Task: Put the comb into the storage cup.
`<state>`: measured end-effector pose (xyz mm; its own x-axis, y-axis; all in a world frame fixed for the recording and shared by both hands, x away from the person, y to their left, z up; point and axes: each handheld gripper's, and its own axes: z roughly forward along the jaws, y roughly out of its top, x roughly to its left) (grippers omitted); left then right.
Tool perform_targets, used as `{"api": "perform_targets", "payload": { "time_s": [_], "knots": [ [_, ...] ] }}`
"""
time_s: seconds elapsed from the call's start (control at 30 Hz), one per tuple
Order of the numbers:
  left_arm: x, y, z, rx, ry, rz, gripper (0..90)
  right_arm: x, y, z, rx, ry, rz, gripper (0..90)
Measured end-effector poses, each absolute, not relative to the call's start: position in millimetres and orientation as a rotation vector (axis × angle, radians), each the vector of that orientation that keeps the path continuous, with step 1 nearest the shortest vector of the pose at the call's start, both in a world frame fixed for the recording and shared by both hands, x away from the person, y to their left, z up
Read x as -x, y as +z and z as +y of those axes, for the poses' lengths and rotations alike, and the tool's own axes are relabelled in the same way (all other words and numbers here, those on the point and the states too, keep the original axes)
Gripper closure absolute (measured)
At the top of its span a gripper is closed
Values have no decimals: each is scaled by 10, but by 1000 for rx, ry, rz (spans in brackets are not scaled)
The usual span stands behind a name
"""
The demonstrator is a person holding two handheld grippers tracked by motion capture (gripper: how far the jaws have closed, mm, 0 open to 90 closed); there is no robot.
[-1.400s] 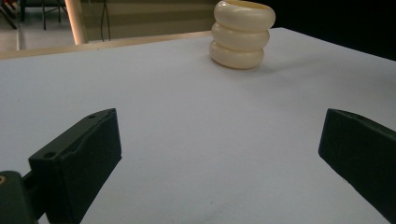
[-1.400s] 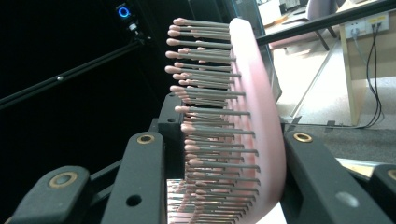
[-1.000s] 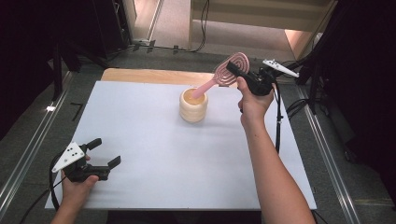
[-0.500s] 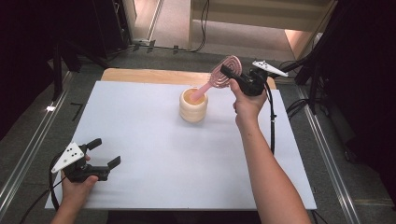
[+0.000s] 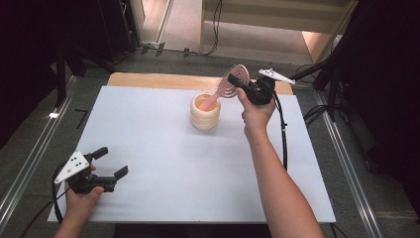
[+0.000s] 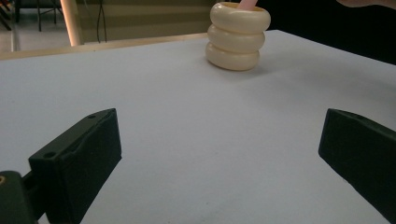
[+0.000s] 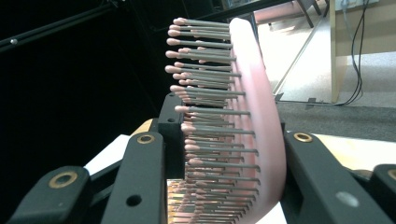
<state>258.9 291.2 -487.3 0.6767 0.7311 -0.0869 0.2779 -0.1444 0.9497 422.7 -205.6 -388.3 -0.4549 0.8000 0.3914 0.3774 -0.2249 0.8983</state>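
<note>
Since a second ago, the right gripper [image 5: 236, 82], its jaws clamped on the head of a pink hairbrush [image 5: 233, 82], has lowered the handle into the cream ribbed cup [image 5: 205, 112] mid-tabletop; release looks near. The left gripper [image 5: 110, 162] rests at the near edge, jaws wide apart and empty

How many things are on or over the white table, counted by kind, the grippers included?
Pink hairbrush: 1
Cream ribbed cup: 1
Black grippers: 2, the left gripper open, the right gripper shut on the hairbrush head
Total: 4
</note>
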Motion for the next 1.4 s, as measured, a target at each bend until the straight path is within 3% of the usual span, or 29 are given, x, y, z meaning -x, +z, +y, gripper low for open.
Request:
{"api": "perform_targets", "payload": {
  "time_s": [1.4],
  "knots": [
    [-2585, -4876, 2920, -1718, 476, 816, 0, -4377, -4239, -1819, -1502, 1638, 1740, 613]
  ]
}}
